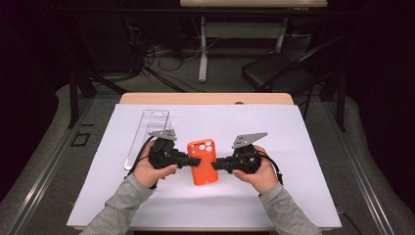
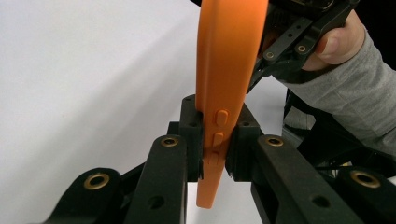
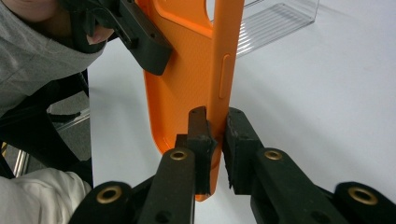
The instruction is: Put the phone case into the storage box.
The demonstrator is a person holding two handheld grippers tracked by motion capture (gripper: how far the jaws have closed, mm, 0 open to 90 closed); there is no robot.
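An orange phone case [image 1: 202, 161] hangs just above the white mat, back side up, with its camera cut-outs at the far end. My left gripper [image 1: 194, 160] is shut on the case's left edge, and my right gripper [image 1: 215, 165] is shut on its right edge. In the left gripper view the case [image 2: 226, 70] stands edge-on between the pads, its side buttons right at the grip [image 2: 215, 149]. The right gripper view has the jaws pinching the case's side wall [image 3: 215, 144] near a bottom corner, with the case's hollow inside [image 3: 184, 79] facing left.
A clear plastic package [image 1: 147, 134] lies on the white mat [image 1: 274, 127] to the left of my left hand; its ribbed end [image 3: 275, 21] is at the top of the right gripper view. A black chair [image 1: 281, 68] stands beyond the table.
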